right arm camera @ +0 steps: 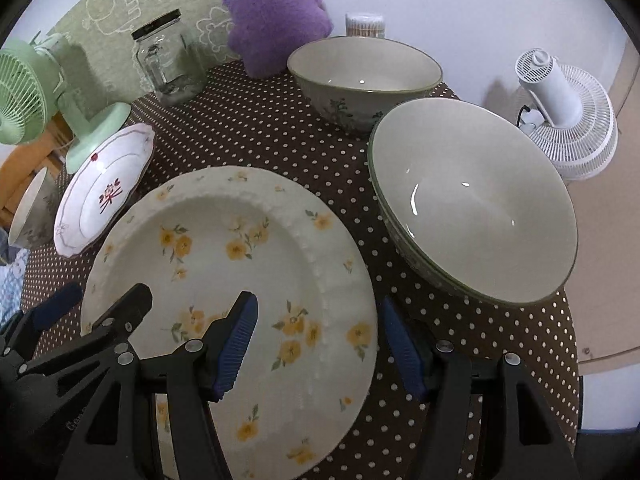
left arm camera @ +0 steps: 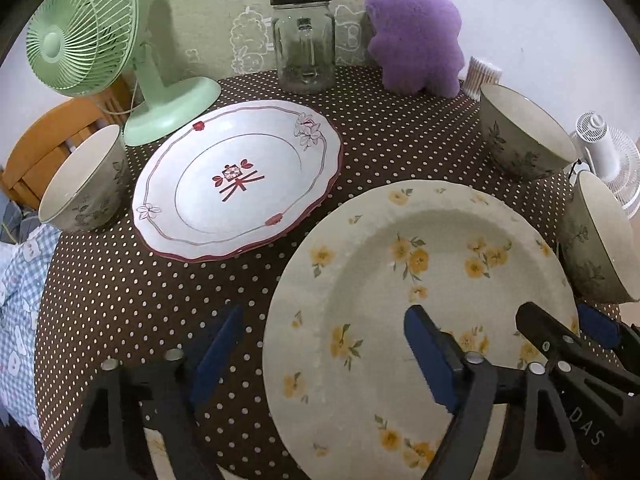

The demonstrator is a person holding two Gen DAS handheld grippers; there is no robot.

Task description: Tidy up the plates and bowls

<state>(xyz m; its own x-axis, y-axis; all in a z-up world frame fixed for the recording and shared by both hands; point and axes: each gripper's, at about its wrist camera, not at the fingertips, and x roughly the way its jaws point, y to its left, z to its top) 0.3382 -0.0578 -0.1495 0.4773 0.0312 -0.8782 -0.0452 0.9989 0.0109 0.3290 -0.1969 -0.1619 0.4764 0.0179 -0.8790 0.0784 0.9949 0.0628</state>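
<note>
Both grippers are down over the yellow-flowered plate (left arm camera: 420,304), the big cream dish at the near edge of the dotted tablecloth (left arm camera: 120,288). The left gripper (left arm camera: 324,348) straddles that plate's left rim, one blue pad out over the cloth, the other above the plate's well; its jaws are apart and nothing is pinched between them. The right gripper (right arm camera: 316,344) does the mirror job on the plate's right rim, jaws spread with the rim between the pads, and again no pad visibly presses on it. Just past the plate's far left edge lies the red-trimmed white plate (left arm camera: 236,180), flat on the cloth and apart from it. Beyond that plate sits a floral bowl (left arm camera: 86,184), near the table's left edge. To the right of the yellow-flowered plate stands a stack of bowls (right arm camera: 476,200), close beside its rim, with another single bowl (right arm camera: 364,80) just behind them. Farther back from the plate: a green desk fan (left arm camera: 92,40), a glass jar (left arm camera: 302,40) with a black lid, a purple plush toy (left arm camera: 416,28), and a white fan (right arm camera: 568,112) off past the bowls.
</note>
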